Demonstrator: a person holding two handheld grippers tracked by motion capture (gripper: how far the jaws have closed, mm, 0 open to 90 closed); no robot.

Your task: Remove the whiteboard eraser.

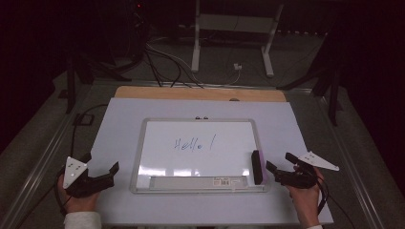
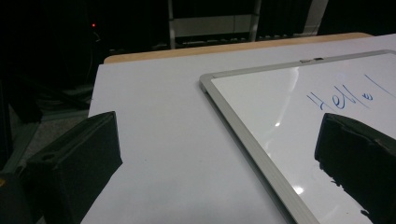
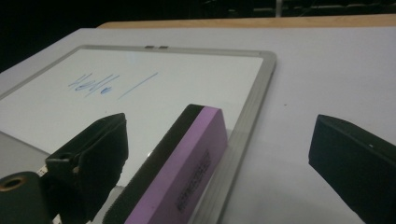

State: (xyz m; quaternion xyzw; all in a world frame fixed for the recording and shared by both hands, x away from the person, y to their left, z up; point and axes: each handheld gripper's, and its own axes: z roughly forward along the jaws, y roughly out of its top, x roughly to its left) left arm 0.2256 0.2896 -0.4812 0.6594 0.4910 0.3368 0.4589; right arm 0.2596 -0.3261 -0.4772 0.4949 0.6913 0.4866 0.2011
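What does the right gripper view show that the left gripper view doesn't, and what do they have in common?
Right gripper view alone: a purple eraser with a black felt side, lying at the whiteboard's right edge between the open right tongs.

Left gripper view alone: the whiteboard's left frame corner, a red indicator light in the dark, and the open left tongs.

Both: the whiteboard with blue "Hello" writing, and the white table surface.

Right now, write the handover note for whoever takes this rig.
Left tongs: open, holding nothing, left of the whiteboard.
Right tongs: open, holding nothing, right beside the eraser, jaws either side of it in the right gripper view, not gripping.
Eraser lies at the whiteboard's right edge, near the frame.
"Hello!" in blue is unwiped.
Done: nothing visible. Left, likely: grip eraser, wipe the writing.
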